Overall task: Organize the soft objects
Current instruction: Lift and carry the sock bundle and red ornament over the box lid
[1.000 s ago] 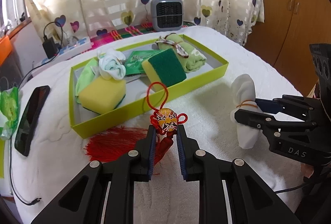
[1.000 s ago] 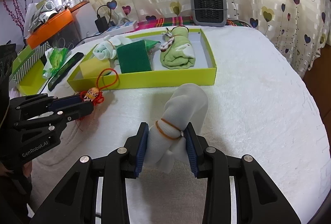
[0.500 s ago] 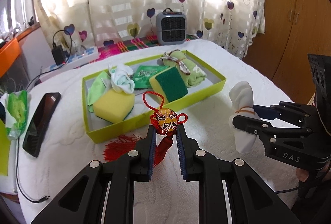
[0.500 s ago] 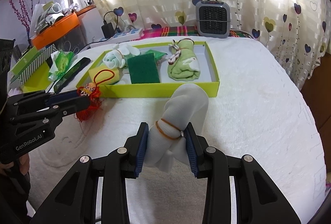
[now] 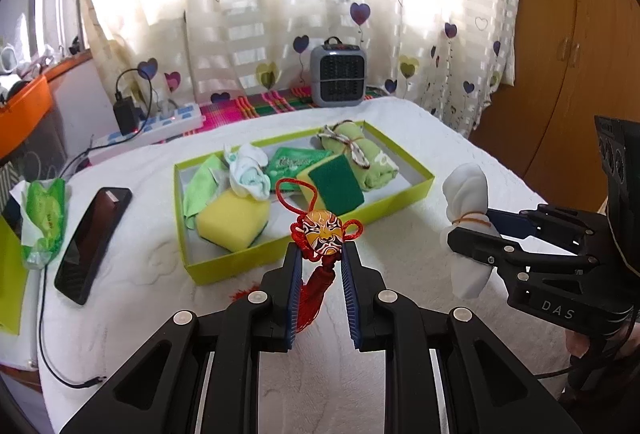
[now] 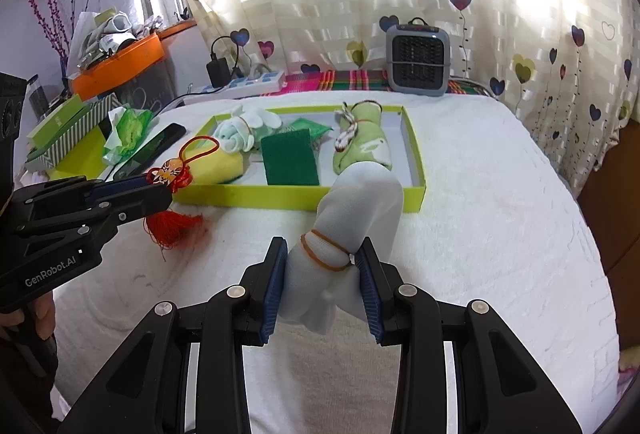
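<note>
Risks first. Left gripper (image 5: 320,266) is clamped on the charm (image 5: 323,234) only at the knot under the mask face, so the grip area is thin. The tassel (image 6: 170,226) hangs free below and the red loop stands up above. If the tassel drags over the near wall of the tray (image 5: 424,175) on the way in, it could snag and pull the knot out of the pads, or end up draped over the rim. The loop could also catch on the sponge (image 5: 334,185).

Right gripper (image 6: 320,266) is closed on the sock bundle (image 6: 352,209) right at the rubber band, pads pressing both sides. The bundle is soft and top-heavy, leaning forward past the fingertips. A quick tilt could let it rotate or slip through the band line.

The tray is already crowded: yellow sponge (image 5: 232,220), white bundle (image 5: 248,173), green packet, green-topped sponge, green roll (image 5: 360,157). The only bare floor is at the right end and the near left corner. A drop onto the other items could roll out over the low wall.

The two grippers sit close side by side, so converging on the same slot risks a knock.

Pose: both point forward and down toward the tray, roughly parallel, held above the white cover (image 6: 500,234) just short of the tray's near wall. Left sits ahead of the tray's left half, right near its right end. Both items are in the air, not in the tray.
</note>
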